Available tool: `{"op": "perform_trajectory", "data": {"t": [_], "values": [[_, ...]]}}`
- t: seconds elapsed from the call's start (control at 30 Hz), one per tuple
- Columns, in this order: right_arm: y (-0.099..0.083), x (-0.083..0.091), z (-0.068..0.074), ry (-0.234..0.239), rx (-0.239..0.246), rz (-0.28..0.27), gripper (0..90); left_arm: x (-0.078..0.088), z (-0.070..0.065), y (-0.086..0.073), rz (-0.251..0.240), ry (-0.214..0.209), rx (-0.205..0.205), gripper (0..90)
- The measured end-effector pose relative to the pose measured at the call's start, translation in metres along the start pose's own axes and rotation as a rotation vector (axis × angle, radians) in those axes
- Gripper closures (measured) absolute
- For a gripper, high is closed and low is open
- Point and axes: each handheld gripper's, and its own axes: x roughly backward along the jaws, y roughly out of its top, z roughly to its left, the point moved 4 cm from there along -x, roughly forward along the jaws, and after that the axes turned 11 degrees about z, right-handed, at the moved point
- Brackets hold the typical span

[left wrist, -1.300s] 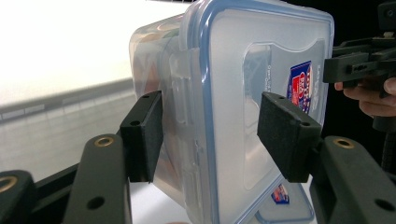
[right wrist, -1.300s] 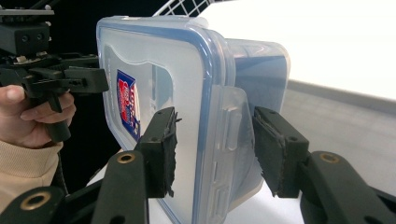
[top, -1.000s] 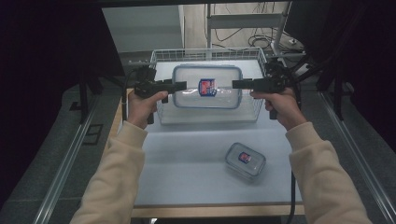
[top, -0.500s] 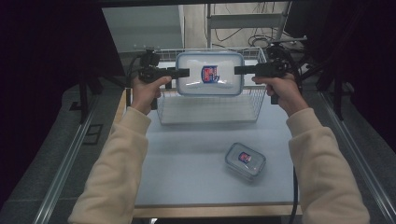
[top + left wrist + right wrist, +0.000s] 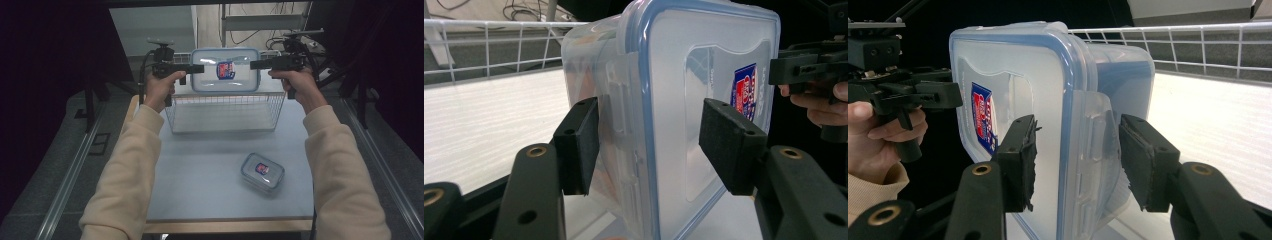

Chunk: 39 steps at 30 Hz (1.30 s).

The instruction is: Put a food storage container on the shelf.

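Clear plastic container [image 5: 225, 70], gripped at opposite ends by left tongs [image 5: 199, 68] and right tongs [image 5: 254, 64], stays balanced above the wire basket [image 5: 222, 112]

Large container [image 5: 225, 70] held aloft between left tool [image 5: 200, 68] and right tool [image 5: 253, 64], above wire basket [image 5: 222, 112]; small container [image 5: 262, 172] on table [image 5: 200, 175]

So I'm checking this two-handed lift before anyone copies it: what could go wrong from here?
The large container hangs above the wire basket, pinched at one end by the left gripper and at the other by the right gripper. If the hands drift apart or out of step, one end could slip free. The pads clamp smooth plastic at the lid edge, so it might slide and drop into the basket. Lowering it tilted, it could catch the basket's rim.
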Motion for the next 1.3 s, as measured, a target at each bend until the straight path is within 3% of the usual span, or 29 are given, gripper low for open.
{"op": "perform_trajectory", "data": {"t": [0.27, 0.47, 0.57, 0.63, 0.73, 0.77, 0.83, 0.93, 1.0, 1.07, 1.1, 1.2, 1.3], "values": [[0.002, -0.003, -0.01, 0.013, -0.039, -0.014, 49.4, -0.007, 0.008, 0.004, -0.005, -0.035, 0.027, 44.1], [0.007, -0.008, -0.017, 0.008, -0.086, -0.017, 47.8, -0.014, 0.017, 0.01, -0.016, -0.058, 0.097, 43.2], [0.01, -0.015, -0.023, 0.008, -0.14, -0.01, 46.3, -0.02, 0.025, 0.013, -0.005, -0.075, 0.15, 40.1], [0.011, -0.016, -0.024, 0.006, -0.152, -0.014, 45.9, -0.021, 0.028, 0.014, -0.011, -0.071, 0.16, 39.7], [0.01, -0.022, -0.027, -0.042, -0.18, -0.005, 41.3, -0.027, 0.033, 0.014, 0.004, -0.019, 0.147, 38.9], [0.01, -0.024, -0.029, -0.053, -0.197, -0.018, 39.8, -0.029, 0.033, 0.013, 0.005, -0.038, 0.162, 33.7], [0.009, -0.024, -0.028, -0.058, -0.214, -0.049, 37.1, -0.029, 0.032, 0.011, -0.006, -0.034, 0.161, 32.2], [0.008, -0.023, -0.025, -0.076, -0.207, -0.058, 35.7, -0.027, 0.032, 0.011, -0.011, -0.034, 0.168, 28.5], [0.006, -0.014, -0.019, -0.089, -0.187, -0.107, 36.8, -0.021, 0.031, 0.01, -0.034, -0.017, 0.159, 28.3], [0.005, -0.011, -0.017, -0.095, -0.175, -0.111, 37.6, -0.015, 0.028, 0.009, -0.041, -0.014, 0.144, 28.4], [-0.001, -0.004, -0.013, -0.103, -0.15, -0.114, 41.5, -0.011, 0.026, 0.007, -0.045, -0.01, 0.131, 28.4], [-0.007, 0.003, -0.011, -0.099, -0.136, -0.126, 46.8, -0.002, 0.022, 0.0, -0.04, -0.003, 0.104, 28.1], [-0.02, 0.009, -0.006, -0.121, -0.1, -0.12, 59.3, 0.005, 0.017, -0.008, -0.054, 0.0, 0.098, 27.9]]}}
